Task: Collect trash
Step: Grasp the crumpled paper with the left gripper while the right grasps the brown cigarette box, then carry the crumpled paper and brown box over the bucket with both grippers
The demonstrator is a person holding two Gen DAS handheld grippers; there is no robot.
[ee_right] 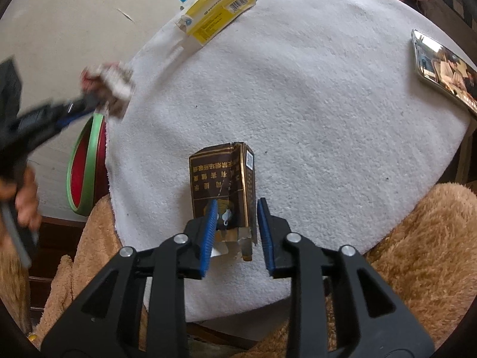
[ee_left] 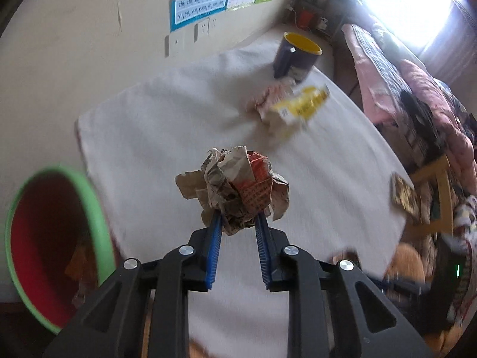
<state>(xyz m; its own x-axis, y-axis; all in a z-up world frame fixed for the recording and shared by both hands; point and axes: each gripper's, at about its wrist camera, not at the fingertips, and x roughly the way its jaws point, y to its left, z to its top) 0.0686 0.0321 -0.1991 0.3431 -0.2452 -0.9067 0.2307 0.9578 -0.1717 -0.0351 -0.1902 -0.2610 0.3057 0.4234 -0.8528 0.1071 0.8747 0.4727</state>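
- Left claw (ee_left: pixel 238 223): narrow, clamped on a crumpled paper wad (ee_left: pixel 235 188), centre of the left wrist view, held above the white-covered bench (ee_left: pixel 167 125).
- Bin (ee_left: pixel 59 238), green rim and red inside: lower left of that view, beside the bench edge; the wad's drop appears to lie left and down from this claw.
- Right claw (ee_right: pixel 235 223): partly open, blue fingers (ee_right: pixel 210 223) flanking a dark cigarette pack (ee_right: pixel 222 188), not visibly pressing it.
- Pack: flat on the bench, long axis running away from the claw.
- Yellow box (ee_right: pixel 217 15): top of the right wrist view, well apart.
- Phone (ee_right: pixel 441 68): right edge.
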